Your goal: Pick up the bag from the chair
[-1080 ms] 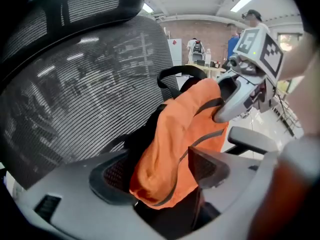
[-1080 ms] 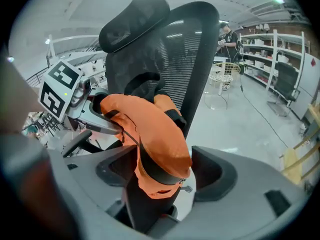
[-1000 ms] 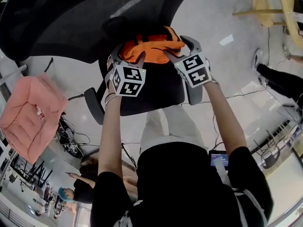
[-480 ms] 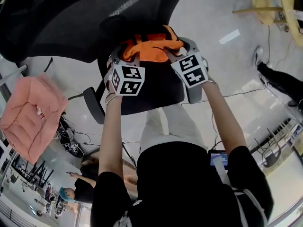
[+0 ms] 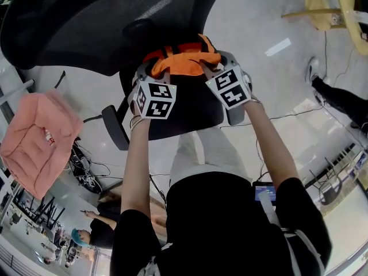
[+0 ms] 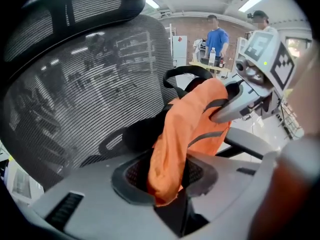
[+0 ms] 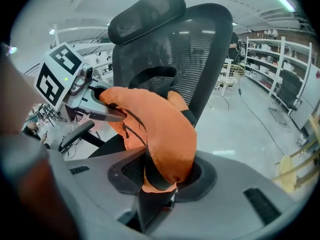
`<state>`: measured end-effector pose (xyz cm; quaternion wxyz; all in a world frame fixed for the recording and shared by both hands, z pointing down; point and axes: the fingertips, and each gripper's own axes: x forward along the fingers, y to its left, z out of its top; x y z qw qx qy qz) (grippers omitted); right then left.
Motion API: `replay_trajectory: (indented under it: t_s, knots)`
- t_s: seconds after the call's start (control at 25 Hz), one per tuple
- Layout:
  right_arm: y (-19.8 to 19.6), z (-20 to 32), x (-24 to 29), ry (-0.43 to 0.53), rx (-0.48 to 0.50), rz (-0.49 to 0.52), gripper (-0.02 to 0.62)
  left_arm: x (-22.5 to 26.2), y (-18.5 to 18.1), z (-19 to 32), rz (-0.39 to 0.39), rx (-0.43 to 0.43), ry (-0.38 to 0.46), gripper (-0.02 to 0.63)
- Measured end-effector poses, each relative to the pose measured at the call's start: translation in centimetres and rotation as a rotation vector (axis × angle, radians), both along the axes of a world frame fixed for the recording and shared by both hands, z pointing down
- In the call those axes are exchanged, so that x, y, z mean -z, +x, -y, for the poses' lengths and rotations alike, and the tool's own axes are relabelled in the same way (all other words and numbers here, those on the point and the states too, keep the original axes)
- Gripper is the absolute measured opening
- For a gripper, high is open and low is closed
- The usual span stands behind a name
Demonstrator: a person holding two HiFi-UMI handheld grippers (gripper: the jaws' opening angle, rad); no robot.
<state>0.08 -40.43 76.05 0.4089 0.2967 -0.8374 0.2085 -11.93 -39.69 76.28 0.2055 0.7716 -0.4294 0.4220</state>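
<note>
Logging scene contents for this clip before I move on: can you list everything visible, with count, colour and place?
bag: one, orange with black trim, on the chair seat, gripped at both sides
office chair: one, black, mesh back, in front of the person
fabric item: one, pink, left of the chair
wooden furniture: pale yellow, far right on the floor, count unclear
cables: several, dark, on the floor at left
shelving: white, background at right
bystander: one, blue shirt, background
left gripper: one, grey, jaws have just been closing, pinching the bag's fabric
right gripper: one, grey, jaws have just been closing, pinching the bag's fabric
</note>
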Motion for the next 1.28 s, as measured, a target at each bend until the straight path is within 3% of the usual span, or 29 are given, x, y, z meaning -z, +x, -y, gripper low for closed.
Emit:
replay_trajectory:
  t_s: [0.56,1.28]
  knots:
    - [0.4,-1.7,2.5,0.032,0.022,-0.032,0.060,2.3,1.1,-2.1,-0.051,-0.010,-0.011,0.064]
    - [-0.2,-3.8,9.7,0.120,0.032,0.004,0.024,8.5,1.5,-5.7,-0.153,0.058,0.028,0.038]
